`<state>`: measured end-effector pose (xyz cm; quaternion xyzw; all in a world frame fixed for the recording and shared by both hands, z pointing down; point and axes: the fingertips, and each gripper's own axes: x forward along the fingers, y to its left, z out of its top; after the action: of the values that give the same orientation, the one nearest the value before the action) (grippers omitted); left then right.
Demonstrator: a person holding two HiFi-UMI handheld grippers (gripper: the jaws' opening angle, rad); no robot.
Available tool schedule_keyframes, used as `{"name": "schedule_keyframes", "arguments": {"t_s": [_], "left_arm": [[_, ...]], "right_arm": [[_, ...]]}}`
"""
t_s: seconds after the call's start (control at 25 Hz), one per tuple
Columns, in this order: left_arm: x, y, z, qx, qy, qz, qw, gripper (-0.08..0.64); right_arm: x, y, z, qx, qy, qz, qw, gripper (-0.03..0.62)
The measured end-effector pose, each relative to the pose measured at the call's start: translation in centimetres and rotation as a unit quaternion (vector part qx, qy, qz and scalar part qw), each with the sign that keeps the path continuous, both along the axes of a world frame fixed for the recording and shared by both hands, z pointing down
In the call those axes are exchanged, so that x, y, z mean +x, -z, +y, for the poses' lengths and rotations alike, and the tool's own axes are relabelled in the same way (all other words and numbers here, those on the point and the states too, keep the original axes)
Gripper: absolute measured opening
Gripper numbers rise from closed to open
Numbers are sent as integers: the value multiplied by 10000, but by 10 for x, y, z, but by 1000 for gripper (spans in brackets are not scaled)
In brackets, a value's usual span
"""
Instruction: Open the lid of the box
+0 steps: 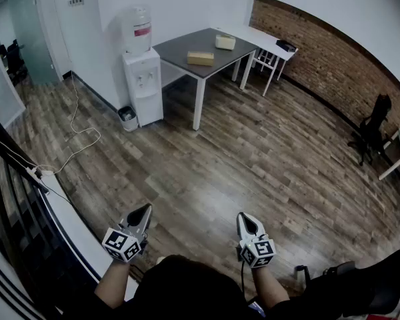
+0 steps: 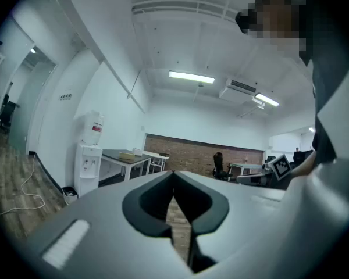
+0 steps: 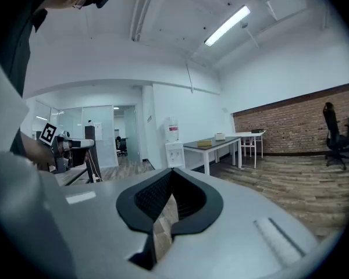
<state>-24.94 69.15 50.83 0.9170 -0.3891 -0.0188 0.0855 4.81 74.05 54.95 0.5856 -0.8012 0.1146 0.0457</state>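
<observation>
Far across the room a dark grey table [image 1: 180, 45] carries a flat tan box [image 1: 200, 58] and a paler box [image 1: 225, 42] behind it. Both grippers are held low and close to the person, well short of the table. The left gripper [image 1: 147, 208] is shut and empty, its tips meeting in the left gripper view [image 2: 173, 173]. The right gripper [image 1: 243, 215] is shut too, with nothing between its jaws [image 3: 171, 172]. The tan box [image 3: 205, 143] shows small in the right gripper view and also in the left gripper view, as the tan box [image 2: 128, 154] on the distant table.
A water dispenser [image 1: 142, 79] with a small bin [image 1: 127, 117] stands left of the table. A white desk [image 1: 270, 42] sits behind it by the brick wall. A cable [image 1: 77, 135] trails on the wood floor. A black railing [image 1: 13, 205] runs at the left, an office chair [image 1: 372, 133] at the right.
</observation>
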Motion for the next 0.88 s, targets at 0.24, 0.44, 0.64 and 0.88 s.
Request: {"name": "schedule_keyframes", "arguments": {"t_s": [0.24,0.44,0.64,0.88], "left_arm": [[-1,-2,-9,-16,-97,26,9999,0],[2,-3,-15,66,-274,-8,9996,0],[-16,3,-32,98,-176,144,9997,0],[-38,0,-47,163,-220,138,9995,0]], "right_arm": [[-16,5,-11,-31,-77,-170,9998,2],[-22,1,-20,-44,-41,-54,10000,2],[-34,10,-37,-11,-64,-75,10000,2],[-52,9,-63,27,-93,-401,9991,3]]}}
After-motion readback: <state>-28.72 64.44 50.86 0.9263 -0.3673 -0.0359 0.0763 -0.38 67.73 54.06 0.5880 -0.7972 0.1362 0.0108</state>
